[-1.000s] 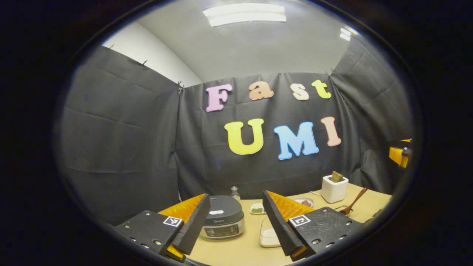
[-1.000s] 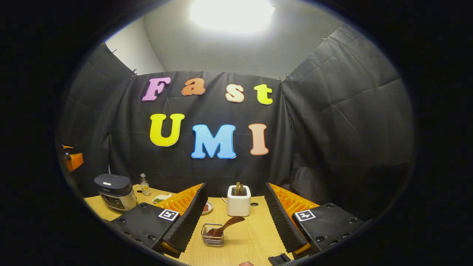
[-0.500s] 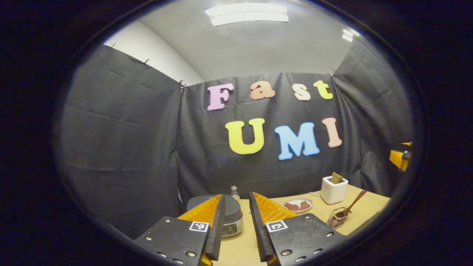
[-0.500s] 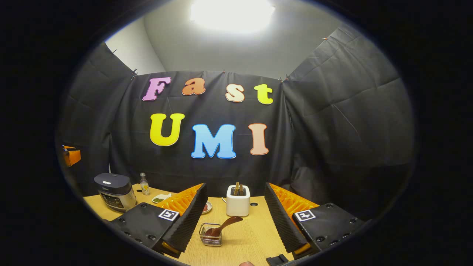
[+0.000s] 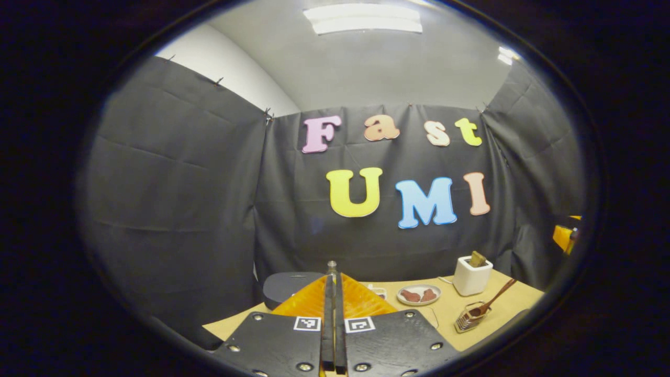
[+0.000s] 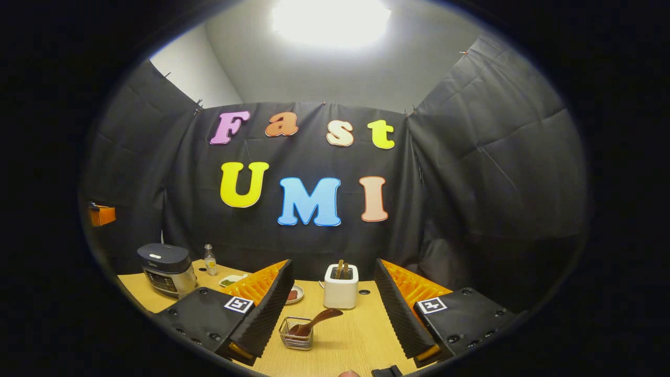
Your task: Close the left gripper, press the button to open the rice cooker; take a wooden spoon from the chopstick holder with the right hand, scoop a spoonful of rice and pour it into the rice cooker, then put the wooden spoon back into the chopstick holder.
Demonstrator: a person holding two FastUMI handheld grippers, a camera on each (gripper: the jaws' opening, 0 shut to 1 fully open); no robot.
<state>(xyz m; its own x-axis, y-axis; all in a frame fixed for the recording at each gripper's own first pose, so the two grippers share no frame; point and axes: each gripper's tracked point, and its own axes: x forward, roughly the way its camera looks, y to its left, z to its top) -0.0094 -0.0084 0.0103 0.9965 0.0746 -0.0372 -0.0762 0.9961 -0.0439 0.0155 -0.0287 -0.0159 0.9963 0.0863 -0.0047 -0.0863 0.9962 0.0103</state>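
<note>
My left gripper (image 5: 333, 278) is shut with nothing between its fingers, held above the table's near left. Just beyond its tips sits the dark-lidded rice cooker (image 5: 289, 285), lid down; it also stands at the far left in the right gripper view (image 6: 164, 266). My right gripper (image 6: 333, 266) is open and empty, held off the table. Between its fingers, a wooden spoon (image 6: 318, 319) leans in a small wire basket (image 6: 296, 335). Behind that, a white holder (image 6: 340, 290) has wooden sticks in it. The spoon (image 5: 496, 299) and basket (image 5: 467, 319) lie right of my left gripper.
A plate of meat (image 5: 419, 295) and the white holder (image 5: 471, 276) stand on the wooden table (image 5: 515, 298). A small bottle (image 6: 210, 259) and a dish of greens (image 6: 230, 281) sit near the cooker. Black cloth walls close in the back and sides.
My left gripper has gone from wide open to fully shut, and it now hides the cooker's front and the clear rice container. My right gripper has barely shifted.
</note>
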